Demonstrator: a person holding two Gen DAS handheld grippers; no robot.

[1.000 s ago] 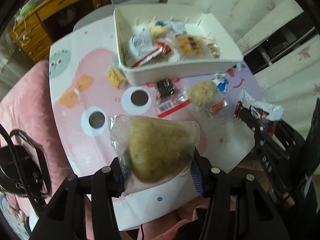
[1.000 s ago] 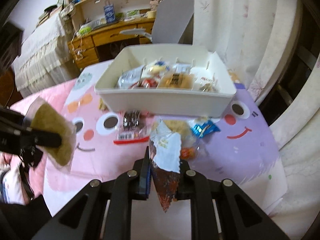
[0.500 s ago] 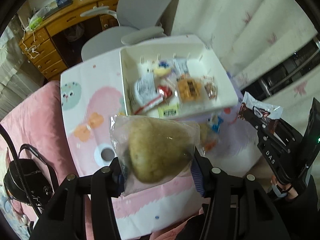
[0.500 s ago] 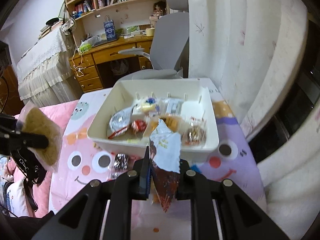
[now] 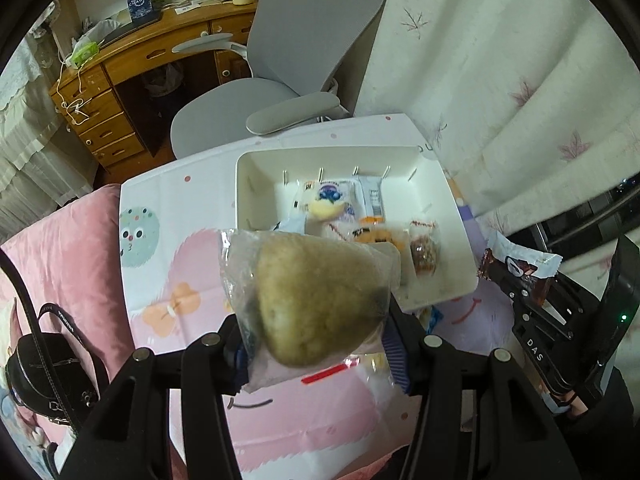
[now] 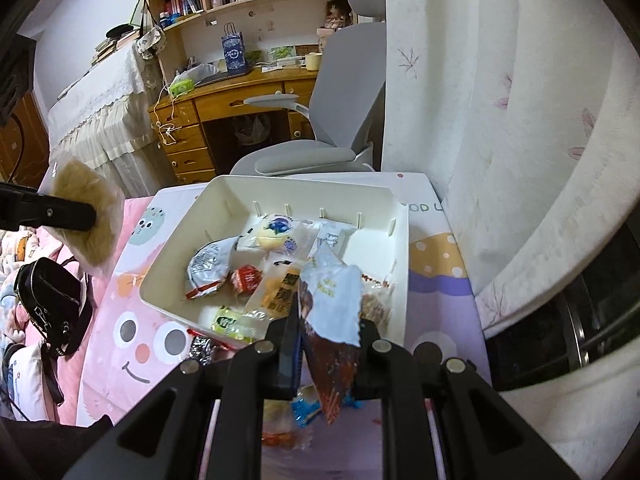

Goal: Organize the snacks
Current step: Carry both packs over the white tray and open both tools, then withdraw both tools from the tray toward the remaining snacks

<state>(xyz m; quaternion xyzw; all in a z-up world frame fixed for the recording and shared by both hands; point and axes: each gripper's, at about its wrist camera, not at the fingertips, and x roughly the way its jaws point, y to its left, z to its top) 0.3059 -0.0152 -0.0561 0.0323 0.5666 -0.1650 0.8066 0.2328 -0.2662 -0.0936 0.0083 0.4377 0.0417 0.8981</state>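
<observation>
The left gripper [image 5: 316,344] is pinching a clear-wrapped, tan, triangular bun [image 5: 316,300] between its jaws, holding it in the air over the worktop [image 5: 168,216] at the bin's 7 o'clock corner. The right gripper [image 6: 328,340] is keeping its jaws pressed tight on a thin brown-and-white snack packet [image 6: 332,312], which is standing upright over the near wall of the bin [image 6: 168,264].

The bin is sitting open, white and rectangular, with short divider pegs along its far wall. In the right wrist view roughly seven wrapped snacks are lying in it, among them a silver packet [image 6: 208,268], a small red round one [image 6: 246,278], a blueberry-printed cake [image 6: 276,232] and a yellow-green one [image 6: 228,322]; the pile is overlapping, so the count is rough. At least three more wrappers are lying on the worktop at 6 o'clock of the bin.

The bin's far right part is showing bare floor. A grey chair [image 6: 320,152] is standing just beyond the worktop's 12 o'clock edge, a curtain [image 6: 500,120] is hanging close at 3 o'clock, and a pink bed with a black bag [image 6: 52,292] is lying at 9 o'clock.
</observation>
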